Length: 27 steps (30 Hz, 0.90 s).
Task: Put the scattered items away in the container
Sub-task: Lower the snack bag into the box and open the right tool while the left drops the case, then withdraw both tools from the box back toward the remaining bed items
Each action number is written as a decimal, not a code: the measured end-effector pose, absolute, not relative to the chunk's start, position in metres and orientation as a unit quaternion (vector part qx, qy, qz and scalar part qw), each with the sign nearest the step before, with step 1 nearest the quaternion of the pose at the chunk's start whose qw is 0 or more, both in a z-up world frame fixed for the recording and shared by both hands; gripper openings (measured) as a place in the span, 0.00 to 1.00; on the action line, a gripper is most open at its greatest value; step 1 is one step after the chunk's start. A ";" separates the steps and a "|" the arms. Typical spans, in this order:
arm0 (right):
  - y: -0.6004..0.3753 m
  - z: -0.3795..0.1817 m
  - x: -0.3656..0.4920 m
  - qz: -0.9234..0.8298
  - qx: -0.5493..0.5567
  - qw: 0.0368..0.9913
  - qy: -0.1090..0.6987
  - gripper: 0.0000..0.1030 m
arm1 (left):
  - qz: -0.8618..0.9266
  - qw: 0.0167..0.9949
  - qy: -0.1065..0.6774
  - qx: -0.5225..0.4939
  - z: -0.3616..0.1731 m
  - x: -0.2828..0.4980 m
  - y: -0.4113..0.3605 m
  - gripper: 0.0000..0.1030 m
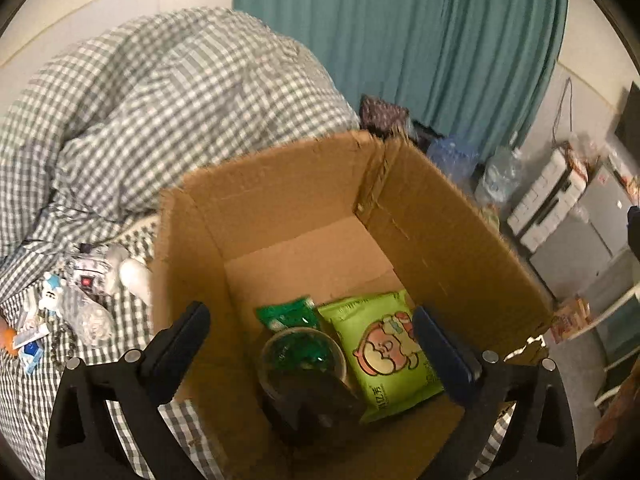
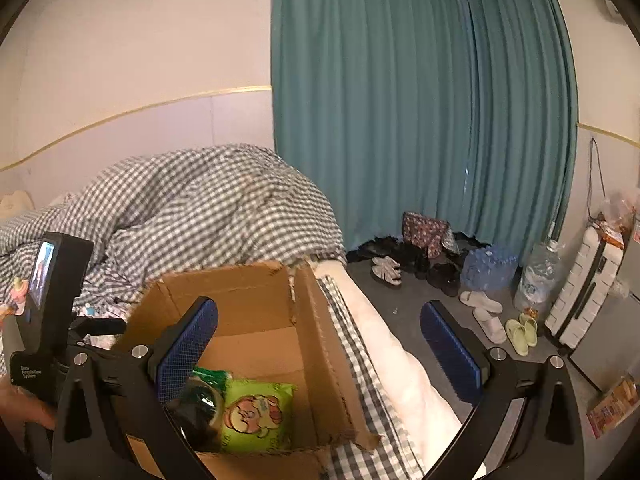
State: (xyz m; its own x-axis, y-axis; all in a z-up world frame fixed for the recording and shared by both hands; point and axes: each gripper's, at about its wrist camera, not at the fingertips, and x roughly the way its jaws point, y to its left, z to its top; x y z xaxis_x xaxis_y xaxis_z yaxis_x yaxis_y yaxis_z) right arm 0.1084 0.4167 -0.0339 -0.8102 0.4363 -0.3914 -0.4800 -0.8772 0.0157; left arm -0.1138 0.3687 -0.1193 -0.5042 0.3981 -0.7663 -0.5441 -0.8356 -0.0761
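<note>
With both claws gaping empty, the left gripper point(image 1: 310, 342) over the box point(image 1: 460, 216) and the right gripper point(image 2: 320, 344) beside it, the light, crinkly packets point(image 1: 36, 340) at nine o'clock are judged best pinched by an edge.

Cardboard box point(image 1: 440, 220) on checked bed point(image 1: 32, 380)

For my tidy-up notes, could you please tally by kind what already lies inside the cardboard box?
Snack packets: 2, a light green one and a dark green one.
Round dark tubs: 1.
Total: 3 in the cardboard box.
</note>
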 end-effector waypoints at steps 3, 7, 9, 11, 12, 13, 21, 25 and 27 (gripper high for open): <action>0.405 -0.028 0.103 0.954 -0.180 0.233 0.046 0.99 | 0.878 0.262 0.074 -0.393 -0.107 -0.113 0.352 1.00; 0.386 -0.022 0.093 0.959 -0.171 0.221 0.038 0.99 | 0.896 0.237 0.063 -0.371 -0.093 -0.116 0.324 1.00; 0.376 -0.019 0.085 0.962 -0.169 0.211 0.034 0.99 | 0.902 0.223 0.057 -0.364 -0.088 -0.118 0.309 1.00; 0.366 -0.017 0.078 0.965 -0.165 0.202 0.031 0.99 | 0.908 0.212 0.050 -0.359 -0.084 -0.119 0.294 1.00; 0.359 -0.016 0.074 0.966 -0.164 0.197 0.028 0.99 | 0.911 0.205 0.045 -0.356 -0.081 -0.121 0.283 1.00; 0.352 -0.014 0.070 0.968 -0.162 0.191 0.024 0.99 | 0.913 0.200 0.042 -0.354 -0.080 -0.123 0.276 1.00; 0.303 -0.004 0.048 0.977 -0.152 0.150 -0.001 1.00 | 0.931 0.142 0.016 -0.336 -0.071 -0.128 0.204 1.00; 0.280 -0.001 0.036 0.980 -0.148 0.131 -0.011 1.00 | 0.936 0.117 0.013 -0.331 -0.067 -0.128 0.172 1.00; 0.268 -0.001 0.029 0.982 -0.147 0.121 -0.014 1.00 | 0.939 0.106 0.008 -0.328 -0.065 -0.128 0.156 1.00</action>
State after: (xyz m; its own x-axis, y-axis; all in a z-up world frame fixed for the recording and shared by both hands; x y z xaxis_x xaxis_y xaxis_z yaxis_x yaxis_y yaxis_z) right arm 0.0292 0.2679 -0.0010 -0.9273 0.2417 -0.2860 -0.2333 -0.9703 -0.0638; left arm -0.1281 0.1556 -0.0647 -0.7629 0.1933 -0.6169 -0.2041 -0.9775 -0.0539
